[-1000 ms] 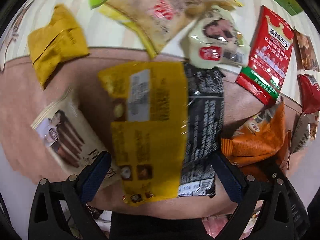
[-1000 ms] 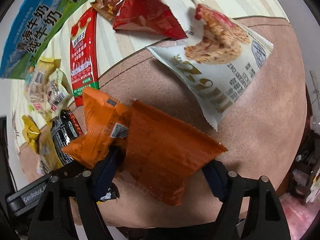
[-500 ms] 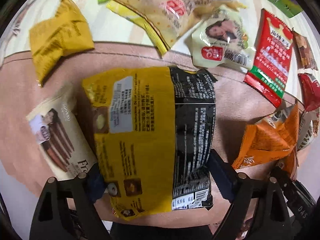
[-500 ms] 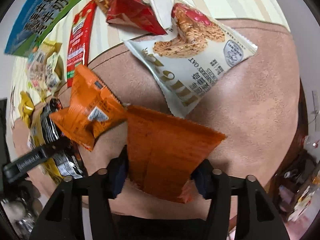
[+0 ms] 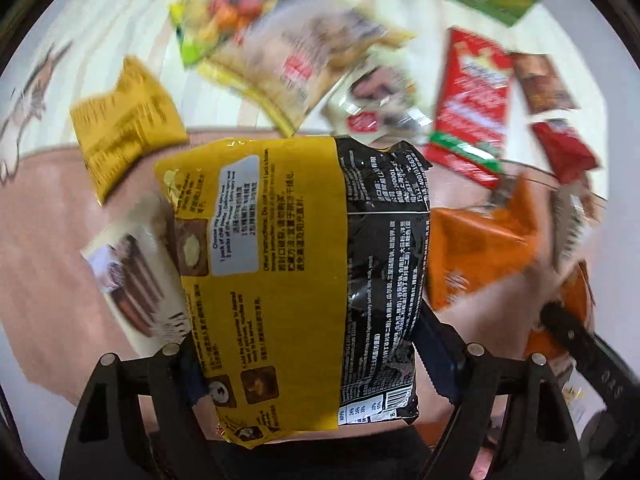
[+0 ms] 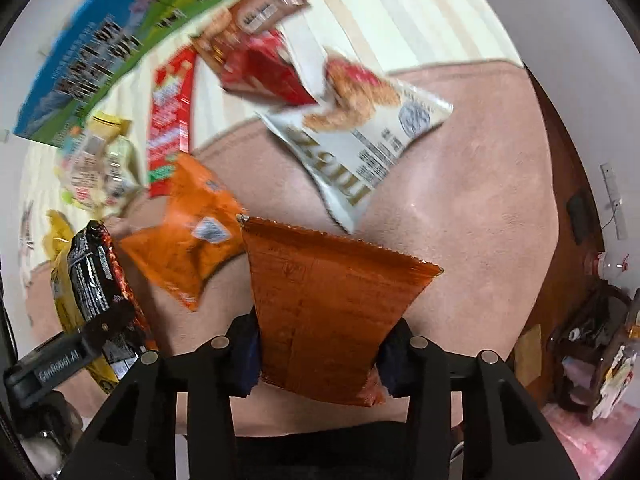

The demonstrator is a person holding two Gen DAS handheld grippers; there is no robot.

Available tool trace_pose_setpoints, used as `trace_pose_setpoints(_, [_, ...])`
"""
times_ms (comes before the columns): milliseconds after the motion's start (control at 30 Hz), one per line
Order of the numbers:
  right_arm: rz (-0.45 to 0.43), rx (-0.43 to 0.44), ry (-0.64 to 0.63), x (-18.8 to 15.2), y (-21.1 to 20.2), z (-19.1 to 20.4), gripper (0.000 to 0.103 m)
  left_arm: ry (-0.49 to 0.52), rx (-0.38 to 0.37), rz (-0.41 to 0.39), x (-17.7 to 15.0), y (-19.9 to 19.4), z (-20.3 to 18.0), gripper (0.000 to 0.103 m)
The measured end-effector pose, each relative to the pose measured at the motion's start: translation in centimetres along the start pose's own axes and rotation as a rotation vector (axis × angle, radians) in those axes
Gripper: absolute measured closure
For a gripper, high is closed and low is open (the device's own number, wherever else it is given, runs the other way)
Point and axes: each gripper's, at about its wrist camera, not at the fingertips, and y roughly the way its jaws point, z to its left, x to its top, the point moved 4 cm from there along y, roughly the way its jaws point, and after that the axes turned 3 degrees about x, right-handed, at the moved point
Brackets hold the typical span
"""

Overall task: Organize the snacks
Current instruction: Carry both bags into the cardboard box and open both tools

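My left gripper (image 5: 312,360) is shut on a yellow and black noodle pack (image 5: 296,280) and holds it lifted above the pink mat (image 5: 48,240). The pack also shows in the right wrist view (image 6: 92,280). My right gripper (image 6: 320,352) is shut on a dark orange snack bag (image 6: 324,312), raised over the mat (image 6: 472,200). A bright orange bag (image 6: 192,236) lies on the mat between the two grippers; it also shows in the left wrist view (image 5: 476,248).
A white oat bag (image 6: 360,140), red packets (image 6: 260,68), a long red pack (image 5: 472,108), a yellow pouch (image 5: 124,128), a chocolate-stick pack (image 5: 132,272) and a blue-green milk box (image 6: 104,52) lie around. Furniture stands at the far right (image 6: 592,340).
Both grippers have closed further on their packs and lifted them. The noodle pack has come up and nearer the camera. The dark orange bag has risen off the mat.
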Motion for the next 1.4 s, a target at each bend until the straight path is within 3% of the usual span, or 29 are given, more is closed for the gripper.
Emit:
trace_pose_setpoints(133, [-0.027, 0.058, -0.018, 0.1, -3.4, 1.7, 0.055, 0.023, -0.034, -0.06, 0.3, -3.2, -0.3, 0.02])
trace_pose_setpoints(233, [-0.045, 0.126, -0.043, 2.2, -5.6, 4.7, 0.055, 0.031, -0.072, -0.104, 1.4, -6.8, 0.1, 0.02])
trace_pose_setpoints(333, [-0.096, 0.22, -0.096, 5.6, -8.9, 8.1, 0.055, 0.038, -0.086, -0.179, 6.1, -12.7, 0.2, 0.02])
trace_pose_setpoints(433, [-0.137, 0.293, -0.144, 9.5, -11.4, 12.2, 0.055, 0.032, -0.084, -0.233, 10.8, -15.9, 0.9, 0.02])
trace_pose_setpoints(567, [-0.225, 0.301, -0.25, 17.2, -14.0, 17.6, 0.055, 0.026, -0.033, -0.307, 18.4, -19.2, 1.6, 0.02])
trace_pose_setpoints(633, [-0.252, 0.282, -0.286, 21.2, -13.8, 19.7, 0.055, 0.018, -0.021, -0.308, 22.6, -19.2, 1.7, 0.02])
trace_pose_setpoints(733, [-0.224, 0.262, -0.331, 27.0, -12.0, 22.5, 0.055, -0.015, -0.039, -0.251, 28.3, -17.4, 2.7, 0.02])
trace_pose_setpoints(1000, [-0.089, 0.151, -0.429, 37.4, -3.4, 26.4, 0.055, -0.012, -0.039, -0.084, 38.9, -9.1, 2.8, 0.02])
trace_pose_setpoints(1167, [-0.007, 0.118, -0.448, 40.4, 2.1, 27.3, 0.055, 0.001, -0.057, 0.019, 42.1, -4.3, 2.2, 0.02])
trace_pose_setpoints(1400, [0.042, 0.075, -0.481, 43.1, 6.7, 27.7, 0.055, 0.02, -0.052, 0.096, 43.2, -0.6, 1.6, 0.02])
